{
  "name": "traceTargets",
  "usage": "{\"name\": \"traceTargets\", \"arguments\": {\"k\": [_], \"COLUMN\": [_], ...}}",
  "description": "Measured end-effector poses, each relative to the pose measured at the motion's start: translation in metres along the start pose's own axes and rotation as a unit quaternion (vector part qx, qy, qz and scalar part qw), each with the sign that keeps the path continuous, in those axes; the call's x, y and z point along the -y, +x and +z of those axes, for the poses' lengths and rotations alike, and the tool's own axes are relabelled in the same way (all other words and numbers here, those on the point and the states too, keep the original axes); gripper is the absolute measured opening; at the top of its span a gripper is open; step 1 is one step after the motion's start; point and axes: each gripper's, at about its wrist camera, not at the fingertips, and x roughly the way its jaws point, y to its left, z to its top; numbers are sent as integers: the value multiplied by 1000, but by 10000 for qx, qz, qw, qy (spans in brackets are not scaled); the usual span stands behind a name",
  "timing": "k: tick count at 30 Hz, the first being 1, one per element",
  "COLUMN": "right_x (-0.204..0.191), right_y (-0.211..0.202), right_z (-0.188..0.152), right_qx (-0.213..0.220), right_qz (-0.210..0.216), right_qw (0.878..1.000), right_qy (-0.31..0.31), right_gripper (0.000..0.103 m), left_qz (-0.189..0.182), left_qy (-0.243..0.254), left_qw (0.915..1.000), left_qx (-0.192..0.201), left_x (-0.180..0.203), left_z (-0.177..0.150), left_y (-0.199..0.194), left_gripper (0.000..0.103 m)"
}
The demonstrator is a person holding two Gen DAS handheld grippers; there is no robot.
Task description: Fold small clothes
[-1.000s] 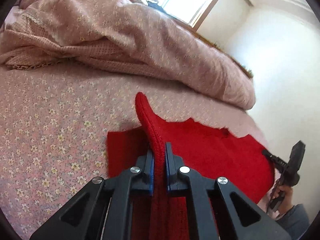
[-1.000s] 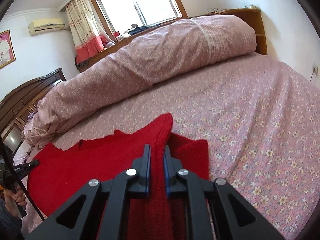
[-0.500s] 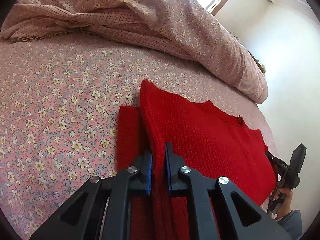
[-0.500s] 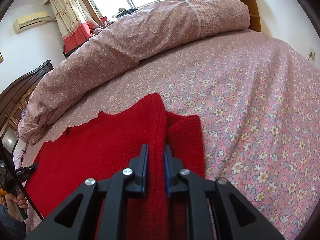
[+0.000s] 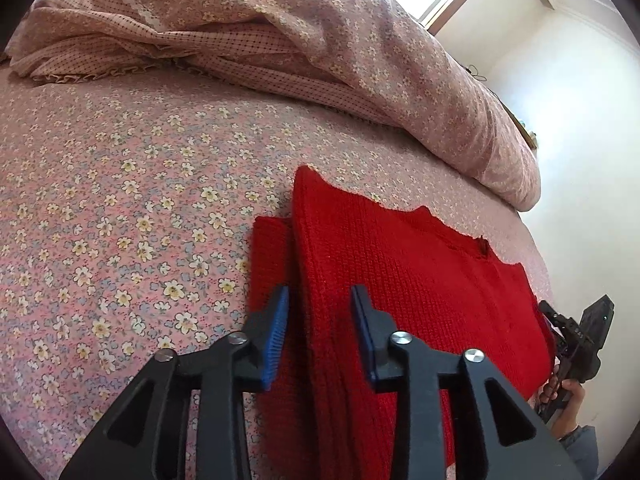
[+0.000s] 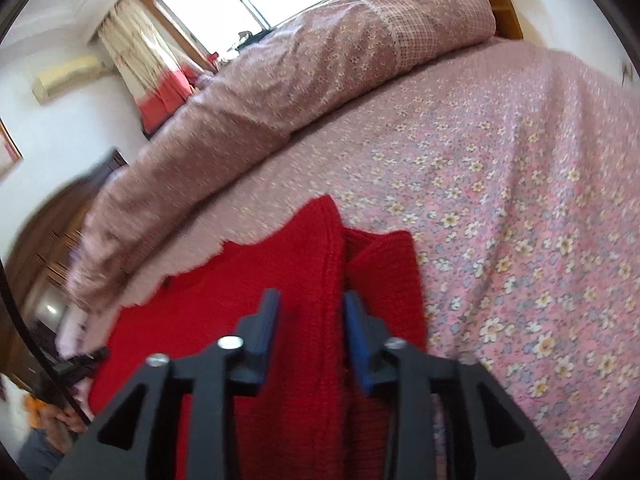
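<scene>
Red knitted garment — a small woollen piece, already doubled over itself — lies flat on the pink flower-printed bedsheet, on the near side of the rolled floral quilt that runs across the bed behind it. Its upper layer stops short of the lower one at each end, so a narrow red strip shows beyond the fold; the layers appear laid this way to bring the top edge onto the body of the garment. Left gripper: black, blue-padded fingers spread wide, straddling the fold's left edge without pinching it, which suggests a release. Right gripper: likewise parted, at the garment's right edge, holding nothing. Judged from this lay, one fold is set — another probably follows.
</scene>
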Motion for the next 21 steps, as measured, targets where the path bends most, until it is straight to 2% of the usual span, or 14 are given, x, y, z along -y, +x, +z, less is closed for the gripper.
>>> {"name": "traceTargets", "arguments": {"k": [2, 4, 7, 13, 16, 18, 21], "right_x": [4, 8, 11, 6, 4, 5, 11], "right_y": [-5, -10, -13, -18, -34, -45, -66], "right_z": [1, 2, 3, 4, 1, -4, -24], "right_qx": [121, 256, 314, 254, 234, 123, 8], "right_qz": [173, 294, 328, 165, 225, 423, 760], "right_qw": [9995, 9985, 9978, 9992, 9992, 9988, 9965], "right_qy": [216, 389, 482, 271, 212, 193, 349], "right_gripper": [57, 61, 62, 62, 66, 69, 85], "left_qz": [-2, -3, 18, 49, -77, -105, -311], "left_qy": [-12, -11, -5, -63, -264, -456, -608], "left_qw": [10000, 10000, 10000, 9999, 9995, 9986, 9976], "left_qx": [20, 30, 31, 106, 128, 251, 134], "left_x": [-3, -4, -6, -16, -22, -24, -28], "left_z": [-1, -2, -3, -17, -28, -39, -56], "left_y": [-3, -6, -9, -31, -46, -58, -70], "left_gripper": [32, 35, 36, 38, 48, 56, 69]}}
